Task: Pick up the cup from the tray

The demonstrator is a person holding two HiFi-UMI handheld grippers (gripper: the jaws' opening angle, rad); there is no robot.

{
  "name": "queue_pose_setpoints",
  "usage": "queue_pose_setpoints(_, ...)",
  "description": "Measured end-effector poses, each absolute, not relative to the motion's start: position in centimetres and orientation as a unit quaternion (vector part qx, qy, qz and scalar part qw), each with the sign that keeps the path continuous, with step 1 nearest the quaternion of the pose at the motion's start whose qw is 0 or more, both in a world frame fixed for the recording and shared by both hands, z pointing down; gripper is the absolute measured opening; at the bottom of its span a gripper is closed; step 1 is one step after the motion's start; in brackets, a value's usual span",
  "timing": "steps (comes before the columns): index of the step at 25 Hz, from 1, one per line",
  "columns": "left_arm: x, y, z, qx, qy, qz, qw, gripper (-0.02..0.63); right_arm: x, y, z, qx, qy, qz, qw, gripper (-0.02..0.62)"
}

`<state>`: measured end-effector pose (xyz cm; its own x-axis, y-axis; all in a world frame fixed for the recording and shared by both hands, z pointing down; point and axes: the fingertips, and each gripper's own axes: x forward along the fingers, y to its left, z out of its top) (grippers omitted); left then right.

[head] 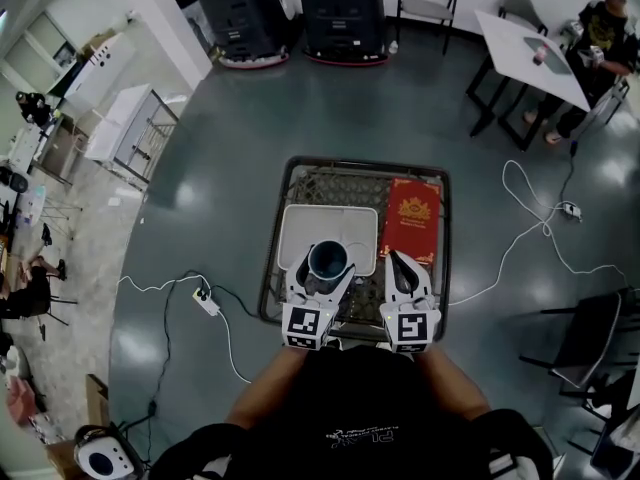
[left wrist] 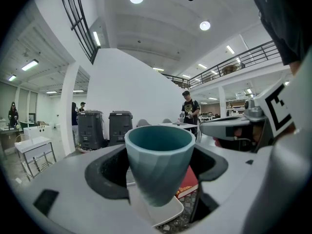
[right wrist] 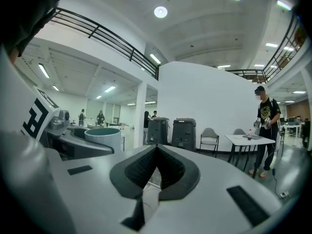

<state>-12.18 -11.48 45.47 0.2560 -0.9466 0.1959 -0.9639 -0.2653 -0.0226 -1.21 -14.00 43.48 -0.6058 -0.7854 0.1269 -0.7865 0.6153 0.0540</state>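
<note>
while the left gripper (head: 325, 271) is clamped on the teal cup (left wrist: 160, 164), the cup stands upright between its jaws, over the near edge of the white tray (head: 298, 224). the right gripper (right wrist: 155, 156), just beside it, has its jaws pressed together with nothing between them.

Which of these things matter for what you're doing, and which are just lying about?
In the job:
teal cup, gripped by left tongs
white tray beneath

Lying about:
red box
wire basket
power strip
right tongs, shut and empty
</note>
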Motion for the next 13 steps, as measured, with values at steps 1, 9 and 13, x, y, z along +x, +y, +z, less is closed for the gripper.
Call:
queue_pose_setpoints(1, -12.20, -11.40, 45.41, 0.790, -0.605, 0.083, 0.050, 0.382, -1.28, -13.93, 43.47, 0.438, -0.896, 0.002, 0.069, 0.009)
queue_pose_setpoints(9, -12.09, -10.86, 45.47, 0.789, -0.606, 0.084, 0.052, 0.382, -1.01, -13.54, 43.52, 0.440, -0.895, -0.004, 0.071, 0.009)
queue_pose_setpoints(13, -12.05, -10.68, 45.23, 0.787, -0.608, 0.084, 0.054, 0.382, -0.75, -13.29, 43.43, 0.443, -0.894, -0.004, 0.071, 0.009)
